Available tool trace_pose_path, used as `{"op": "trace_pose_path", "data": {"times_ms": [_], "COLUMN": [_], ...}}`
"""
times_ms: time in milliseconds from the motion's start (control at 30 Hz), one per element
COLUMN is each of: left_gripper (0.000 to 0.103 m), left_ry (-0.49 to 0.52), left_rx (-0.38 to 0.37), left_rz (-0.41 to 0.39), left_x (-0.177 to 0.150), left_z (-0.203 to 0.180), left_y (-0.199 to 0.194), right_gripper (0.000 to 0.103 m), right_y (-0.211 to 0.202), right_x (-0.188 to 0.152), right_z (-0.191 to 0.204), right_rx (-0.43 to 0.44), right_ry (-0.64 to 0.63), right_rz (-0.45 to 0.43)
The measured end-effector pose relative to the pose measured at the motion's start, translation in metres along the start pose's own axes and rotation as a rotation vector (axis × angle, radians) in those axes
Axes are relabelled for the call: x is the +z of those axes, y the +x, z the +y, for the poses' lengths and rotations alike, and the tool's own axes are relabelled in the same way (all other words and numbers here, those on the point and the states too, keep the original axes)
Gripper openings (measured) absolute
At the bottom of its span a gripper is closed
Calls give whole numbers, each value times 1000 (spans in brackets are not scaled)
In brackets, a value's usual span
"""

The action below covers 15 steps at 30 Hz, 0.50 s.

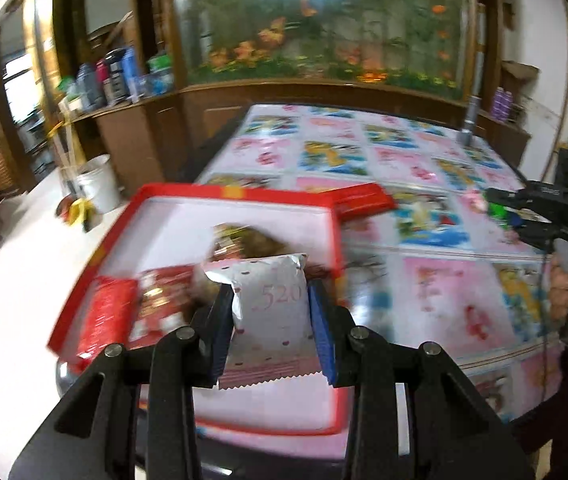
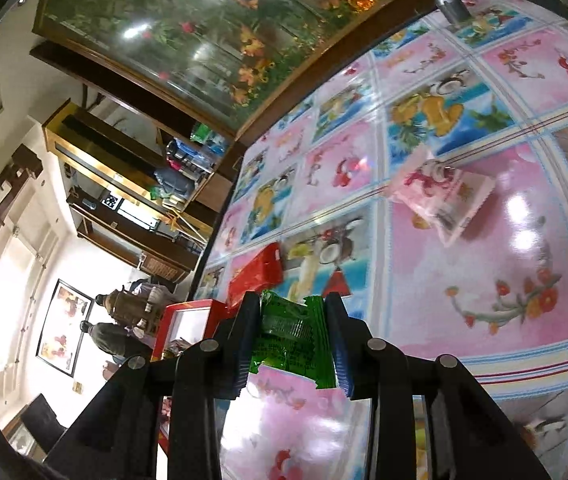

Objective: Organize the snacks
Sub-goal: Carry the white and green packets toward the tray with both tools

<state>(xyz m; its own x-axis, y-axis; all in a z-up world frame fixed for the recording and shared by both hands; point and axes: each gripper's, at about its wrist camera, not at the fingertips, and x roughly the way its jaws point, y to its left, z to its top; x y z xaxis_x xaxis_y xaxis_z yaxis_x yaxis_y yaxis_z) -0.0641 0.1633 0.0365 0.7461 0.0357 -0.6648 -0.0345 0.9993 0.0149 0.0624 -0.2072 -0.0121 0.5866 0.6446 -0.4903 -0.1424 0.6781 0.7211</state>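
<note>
While left gripper [image 1: 269, 312] clamps one white packet [image 1: 269, 300], right gripper [image 2: 294, 340] clamps one green packet [image 2: 294, 338]; one red box [image 1: 219, 196].

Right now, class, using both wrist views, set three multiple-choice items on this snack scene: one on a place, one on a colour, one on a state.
1. Where does the loose pink snack packet lie?
A in the box
B on the patterned tablecloth
C on the floor

2. What colour is the crinkly wrapper in the right tool?
A green
B yellow
C blue

3. What is the left tool doing?
A hanging open
B gripping a white pouch printed 520
C gripping a bottle

Answers:
1 B, it rests alone on the cloth.
2 A, green foil sits between the pads.
3 B, both pads press the pouch above the red-rimmed shallow box.
</note>
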Motion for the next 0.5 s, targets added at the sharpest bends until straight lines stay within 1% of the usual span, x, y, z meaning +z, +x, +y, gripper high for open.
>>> {"op": "trace_pose_path", "data": {"times_ms": [133,267,367,500], "left_gripper": [34,34,34,34], "left_ry": [-60,-91,-105,-129], "left_rx": [40,53,59,80], "left_rz": [5,-1,1,9], "left_x": [-5,-11,-15,-23], "left_z": [28,44,56,78], "left_y": [4,5,6,5], "right_gripper": [34,34,34,34], "right_y": [25,64,97,128], "right_x": [-12,-32,-52,-76], "right_z": [24,63,99,137], "right_rx": [44,89,138,199], "right_ry": [-20,-76,-131,-178], "right_rz": [30,96,147,204]}}
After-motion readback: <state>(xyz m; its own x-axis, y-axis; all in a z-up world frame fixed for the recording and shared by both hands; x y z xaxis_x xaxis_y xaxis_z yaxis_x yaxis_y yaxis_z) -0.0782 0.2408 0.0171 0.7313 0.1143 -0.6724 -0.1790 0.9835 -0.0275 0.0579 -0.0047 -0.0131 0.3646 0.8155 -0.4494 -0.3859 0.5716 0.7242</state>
